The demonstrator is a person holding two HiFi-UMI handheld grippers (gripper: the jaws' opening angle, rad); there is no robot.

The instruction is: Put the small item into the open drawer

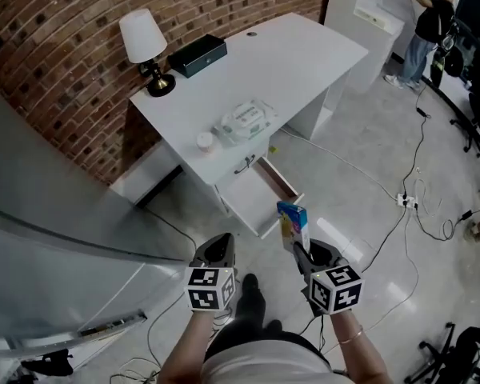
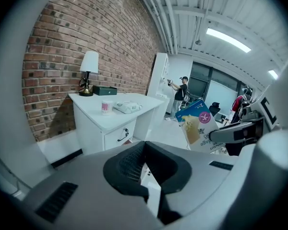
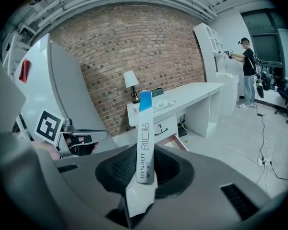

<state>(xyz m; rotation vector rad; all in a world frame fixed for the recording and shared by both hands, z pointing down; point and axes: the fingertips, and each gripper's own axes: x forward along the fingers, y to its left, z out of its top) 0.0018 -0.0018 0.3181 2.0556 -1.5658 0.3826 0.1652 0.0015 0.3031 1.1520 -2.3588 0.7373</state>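
Observation:
A small blue-and-white box (image 1: 293, 224) stands upright in my right gripper (image 1: 302, 250), which is shut on its lower end. In the right gripper view the box's (image 3: 145, 138) narrow side rises between the black pads of the right gripper (image 3: 145, 169). The open drawer (image 1: 282, 181) juts from the front of the white desk (image 1: 304, 54), just beyond the box, and its inside looks white and bare. My left gripper (image 1: 218, 250) hangs level with the right one, to its left, shut and holding nothing. From the left gripper view (image 2: 144, 145) the held box (image 2: 198, 123) shows at the right.
On the desk stand a lamp (image 1: 144, 42), a black case (image 1: 198, 55), a pack of wipes (image 1: 244, 121) and a small cup (image 1: 205, 141). A grey panel (image 1: 48, 214) rises at my left. Cables (image 1: 416, 206) trail over the floor at the right. A person (image 1: 432, 22) stands far off.

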